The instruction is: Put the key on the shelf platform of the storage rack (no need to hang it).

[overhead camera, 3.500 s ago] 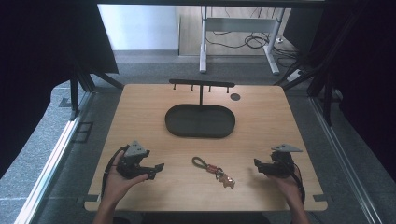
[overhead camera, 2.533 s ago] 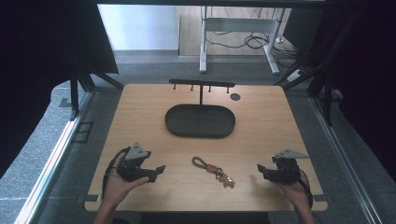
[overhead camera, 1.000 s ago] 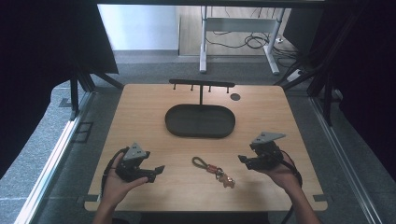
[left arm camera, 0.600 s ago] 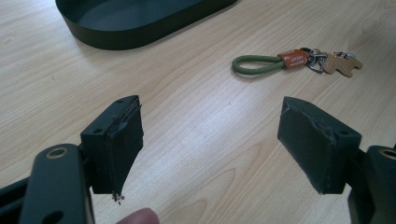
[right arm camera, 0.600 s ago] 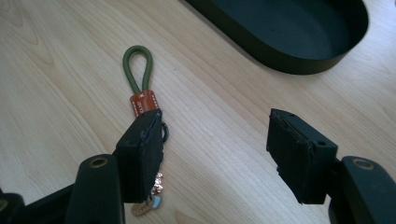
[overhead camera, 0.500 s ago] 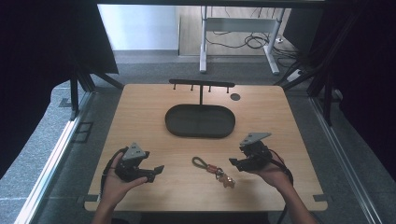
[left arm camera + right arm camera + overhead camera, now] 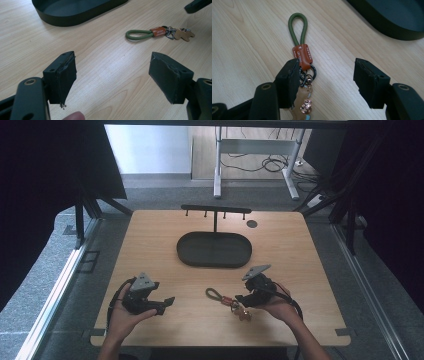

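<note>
The wooden table (image 7: 150, 235) carries a dark oval tray (image 7: 214, 249) toward its far side, with a black hook rack (image 7: 216, 210) standing just behind the tray. On the near side of the tray, to the left, the left gripper (image 7: 165, 303) rests with its jaws wide apart over bare wood. The right gripper (image 7: 325, 80) sits near the tray's front right; its jaws have just been closing but stand apart, straddling the ring end of the keychain (image 7: 302, 62). The keychain lies flat in front of the tray, its green loop pointing leftward.
</note>
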